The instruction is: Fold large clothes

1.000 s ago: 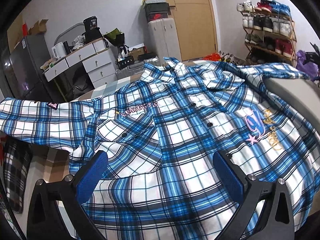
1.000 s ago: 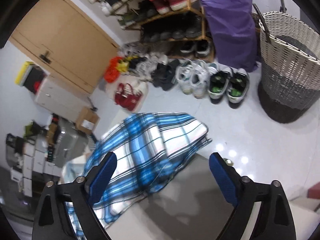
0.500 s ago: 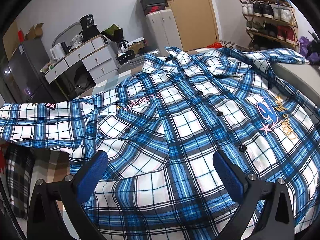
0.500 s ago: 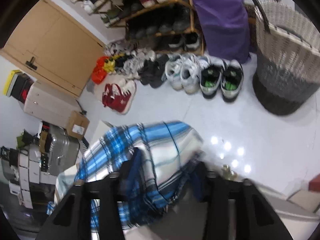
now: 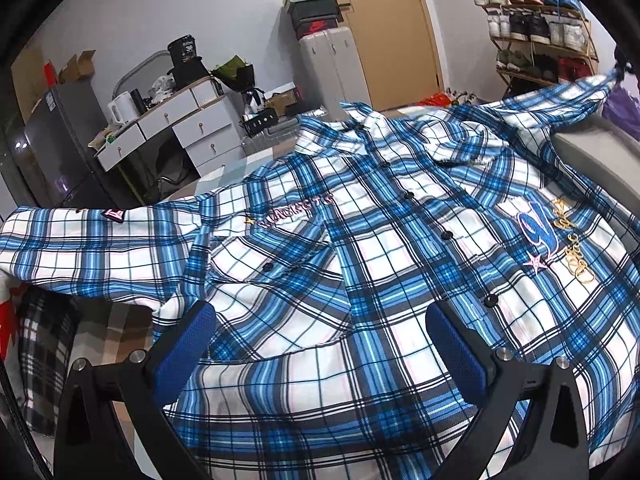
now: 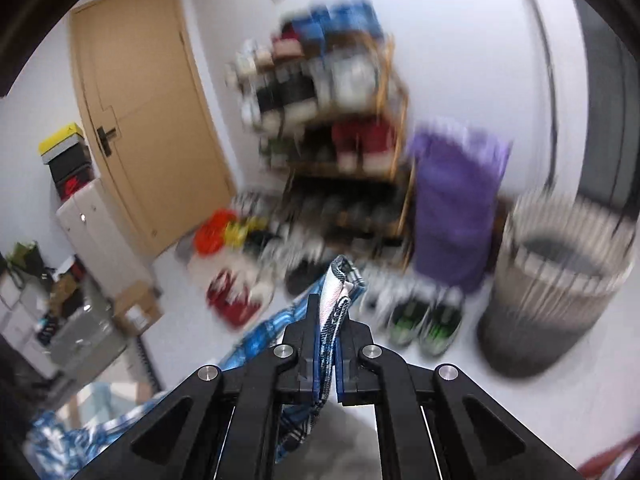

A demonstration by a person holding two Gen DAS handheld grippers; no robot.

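A large blue and white plaid shirt (image 5: 360, 240) lies spread front-up, buttoned, over a grey surface (image 5: 592, 160). Its left sleeve (image 5: 80, 248) stretches out flat to the left. My left gripper (image 5: 318, 316) hovers open over the lower front of the shirt, nothing between its blue pads. My right gripper (image 6: 332, 320) has its jaws closing tight on the end of the other sleeve (image 6: 338, 284), which pokes out past the fingertips. In the left wrist view that sleeve (image 5: 560, 96) rises off the surface at the far right.
Beyond the right gripper stand a shoe rack (image 6: 332, 120), a purple bag (image 6: 456, 208), a wicker basket (image 6: 560, 288) and shoes on the floor (image 6: 424, 320). A door (image 6: 140, 100), a suitcase (image 5: 332, 68), a drawer desk (image 5: 180, 120) and a fridge (image 5: 52, 140) line the back.
My right gripper went from wide open over the sleeve end to shut on it, then rose and tilted up, lifting the sleeve. The left gripper stayed put.
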